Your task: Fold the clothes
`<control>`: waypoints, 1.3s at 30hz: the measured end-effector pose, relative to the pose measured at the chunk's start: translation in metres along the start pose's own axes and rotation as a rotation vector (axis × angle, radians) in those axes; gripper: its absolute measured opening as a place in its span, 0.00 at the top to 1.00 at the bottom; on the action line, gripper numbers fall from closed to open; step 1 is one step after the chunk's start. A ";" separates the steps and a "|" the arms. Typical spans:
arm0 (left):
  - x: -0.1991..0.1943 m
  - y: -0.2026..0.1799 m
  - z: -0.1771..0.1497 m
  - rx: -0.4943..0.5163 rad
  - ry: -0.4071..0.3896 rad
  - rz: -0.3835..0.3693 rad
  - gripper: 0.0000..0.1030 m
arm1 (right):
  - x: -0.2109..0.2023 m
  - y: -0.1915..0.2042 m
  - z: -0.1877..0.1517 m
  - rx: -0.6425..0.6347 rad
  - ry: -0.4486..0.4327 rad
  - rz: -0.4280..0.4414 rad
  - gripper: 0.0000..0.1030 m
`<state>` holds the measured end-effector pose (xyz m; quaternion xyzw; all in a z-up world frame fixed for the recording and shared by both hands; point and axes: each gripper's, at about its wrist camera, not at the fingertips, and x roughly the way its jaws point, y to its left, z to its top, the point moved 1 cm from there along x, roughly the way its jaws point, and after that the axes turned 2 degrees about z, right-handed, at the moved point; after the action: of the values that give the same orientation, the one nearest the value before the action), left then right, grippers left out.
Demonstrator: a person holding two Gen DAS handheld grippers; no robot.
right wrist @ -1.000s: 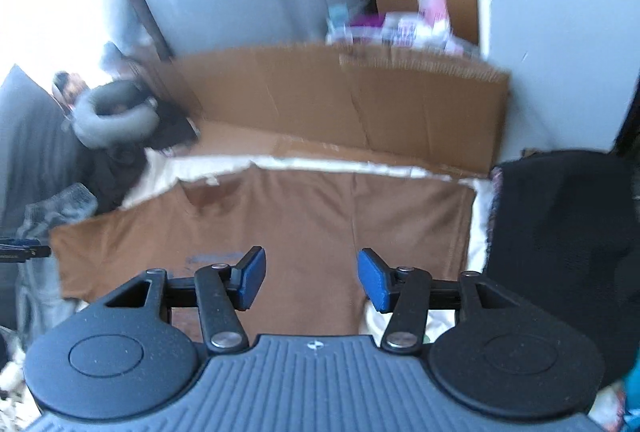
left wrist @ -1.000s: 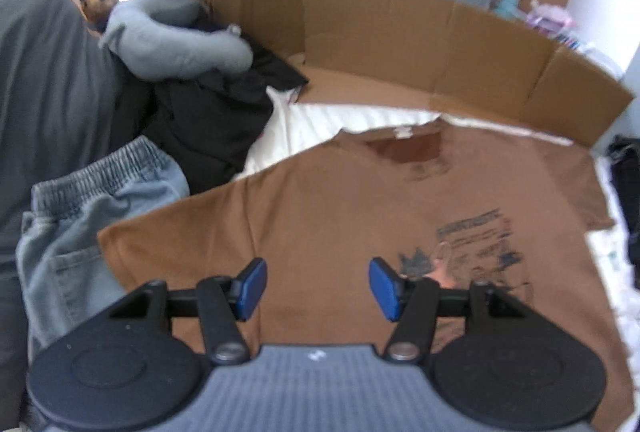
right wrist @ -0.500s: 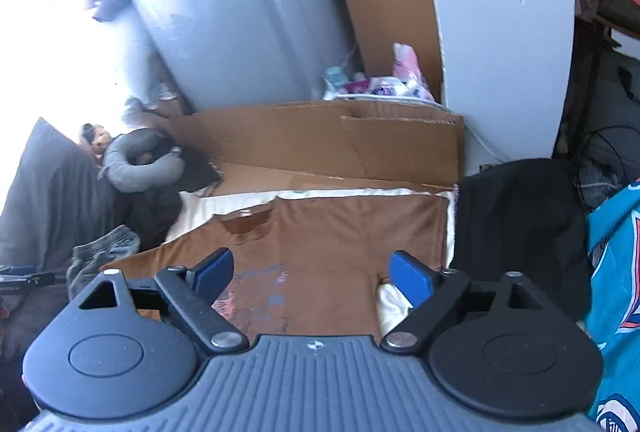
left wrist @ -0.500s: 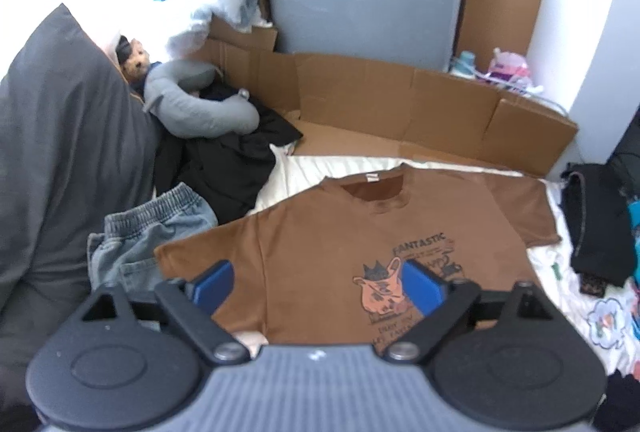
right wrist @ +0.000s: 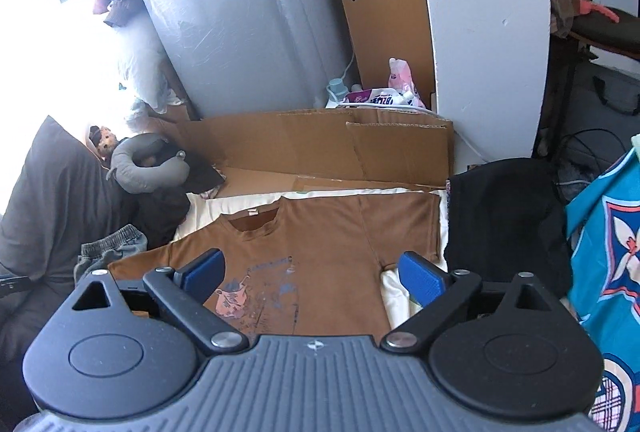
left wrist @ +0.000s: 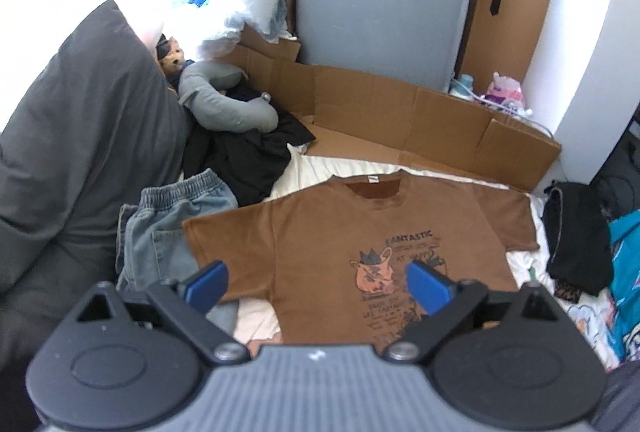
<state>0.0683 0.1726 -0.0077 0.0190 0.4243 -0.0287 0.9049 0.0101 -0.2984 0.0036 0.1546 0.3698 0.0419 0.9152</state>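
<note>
A brown T-shirt [left wrist: 328, 232] with a printed graphic lies spread flat, face up, on a white sheet, collar toward the far cardboard. It also shows in the right wrist view [right wrist: 320, 244]. My left gripper [left wrist: 318, 286] is open and empty, held above the shirt's near hem. My right gripper [right wrist: 312, 274] is open and empty, held above the shirt's lower right part.
Grey denim shorts [left wrist: 168, 220] lie left of the shirt, with black clothes [left wrist: 248, 156], a grey neck pillow [left wrist: 224, 108] and a dark pillow [left wrist: 80, 136] beyond. A cardboard wall [left wrist: 400, 112] stands behind. A black garment [right wrist: 504, 216] and a teal cloth [right wrist: 608, 252] lie to the right.
Both grippers have pulled back and risen away from the shirt, and both sets of jaws have opened wider. The shirt lies flat as before.
</note>
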 end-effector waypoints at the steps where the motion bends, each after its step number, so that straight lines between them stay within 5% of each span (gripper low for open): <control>1: -0.003 0.000 -0.002 -0.009 -0.006 -0.006 0.05 | 0.000 0.003 -0.002 -0.002 0.001 0.003 0.06; 15: -0.011 0.011 -0.037 -0.046 -0.003 0.003 0.04 | 0.017 0.043 -0.030 0.005 0.042 0.094 0.06; 29: 0.001 0.035 -0.067 -0.048 0.075 0.009 0.04 | 0.037 0.084 -0.050 -0.099 0.140 0.067 0.06; 39: 0.053 0.042 -0.114 -0.064 0.168 0.001 0.07 | 0.072 0.049 -0.077 -0.111 0.223 -0.010 0.13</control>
<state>0.0176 0.2189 -0.1209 -0.0074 0.4995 -0.0131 0.8662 0.0111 -0.2187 -0.0812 0.0963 0.4672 0.0748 0.8757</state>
